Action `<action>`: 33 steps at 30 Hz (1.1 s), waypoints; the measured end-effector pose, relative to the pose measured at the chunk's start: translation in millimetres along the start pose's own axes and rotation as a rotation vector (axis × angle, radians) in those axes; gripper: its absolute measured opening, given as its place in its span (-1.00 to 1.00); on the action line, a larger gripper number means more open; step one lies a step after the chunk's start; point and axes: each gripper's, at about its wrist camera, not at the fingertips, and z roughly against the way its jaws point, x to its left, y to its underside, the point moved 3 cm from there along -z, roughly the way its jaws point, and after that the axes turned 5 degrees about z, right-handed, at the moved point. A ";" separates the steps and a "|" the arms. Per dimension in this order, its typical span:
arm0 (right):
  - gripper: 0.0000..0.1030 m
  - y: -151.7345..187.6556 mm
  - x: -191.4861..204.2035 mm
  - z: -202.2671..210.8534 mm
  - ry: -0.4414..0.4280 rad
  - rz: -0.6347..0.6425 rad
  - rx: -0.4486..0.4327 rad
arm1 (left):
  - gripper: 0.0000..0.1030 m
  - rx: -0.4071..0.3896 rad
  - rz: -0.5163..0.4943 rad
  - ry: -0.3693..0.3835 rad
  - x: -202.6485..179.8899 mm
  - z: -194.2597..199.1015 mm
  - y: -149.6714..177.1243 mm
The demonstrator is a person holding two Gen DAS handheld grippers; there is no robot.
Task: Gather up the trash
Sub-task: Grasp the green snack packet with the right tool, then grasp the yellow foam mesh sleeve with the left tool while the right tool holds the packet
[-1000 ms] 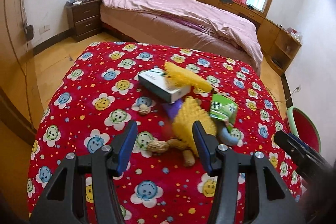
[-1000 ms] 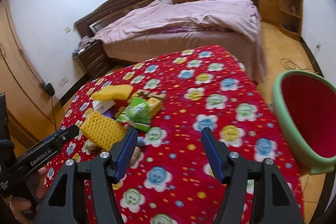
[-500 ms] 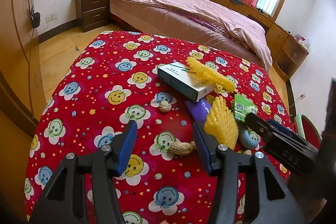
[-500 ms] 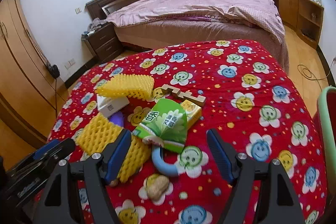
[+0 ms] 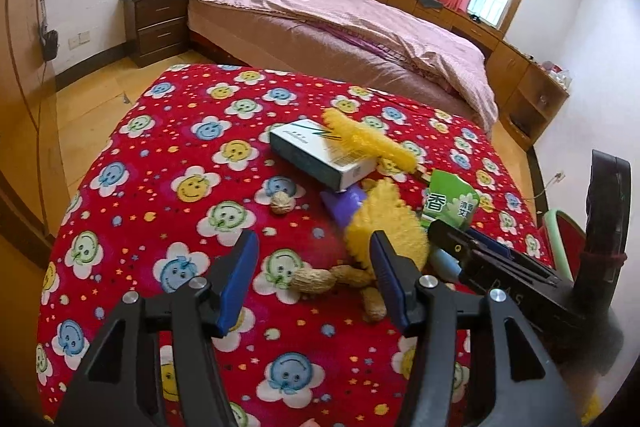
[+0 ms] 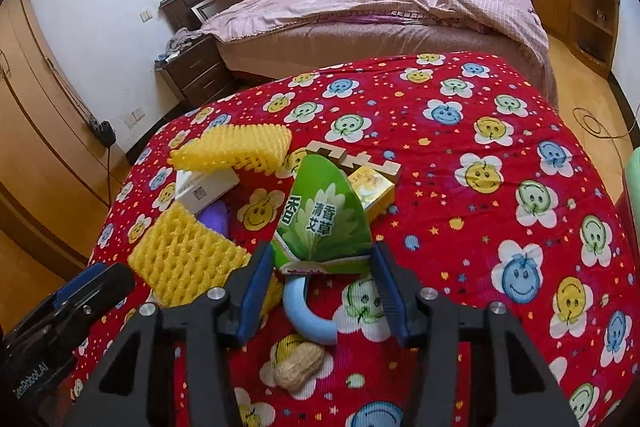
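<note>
- Bedroom around us, with a pink-covered bed [image 5: 340, 27] at the far side and, nearer, a table under a red smiley-flower cloth [image 5: 160, 187] that carries the trash
- We hold the left gripper [image 5: 310, 273] low over the near part of the cloth; its jaws are opening, and between the blue pads [image 5: 240, 275] lie only peanut shells [image 5: 316, 281], which neither pad touches
- Just beyond its right finger we see a yellow foam net [image 5: 384, 223], partly behind that finger, and a purple piece [image 5: 346, 203] beside it
- Farther off sits a white and green box [image 5: 320, 155] with a second yellow foam net [image 5: 368, 143] lying across its far end; a walnut [image 5: 282, 205] rests alone left of the purple piece
- Our right gripper [image 6: 322, 287] points down at the green wrapper [image 6: 324, 219]; its jaws are closing with the wrapper's lower edge between them, though we cannot tell whether the pads press on it
- Under the wrapper curves a light blue ring [image 6: 304, 311], and one peanut shell [image 6: 298, 367] lies nearer to us
- Behind the wrapper stands a small yellow box [image 6: 372, 189], with a pale wooden piece [image 6: 360, 159] beyond it
- At the far right edge we catch the green rim of a bin [image 6: 633, 171]
</note>
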 end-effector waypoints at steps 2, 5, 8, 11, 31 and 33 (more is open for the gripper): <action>0.04 1.3 -3.2 6.9 -0.009 -0.017 -0.012 | 0.12 -0.001 -0.008 0.016 -4.3 0.9 0.9; 0.04 2.1 -8.3 19.0 -0.018 -0.035 -0.034 | 0.14 0.000 -0.028 0.033 -11.6 -1.4 1.5; 0.04 3.0 -12.5 33.8 -0.019 -0.040 -0.059 | 0.14 0.008 -0.053 0.045 -19.5 -9.7 1.0; 0.03 5.1 -18.1 46.3 -0.016 -0.047 -0.079 | 0.14 0.033 -0.065 0.057 -25.1 -20.3 0.8; 0.04 32.9 -56.1 104.2 0.034 -0.106 -0.142 | -0.79 0.026 -0.099 0.219 -58.2 3.6 10.3; 0.04 35.5 -59.3 113.2 0.042 -0.112 -0.155 | -0.79 0.010 -0.109 0.233 -64.7 13.9 9.1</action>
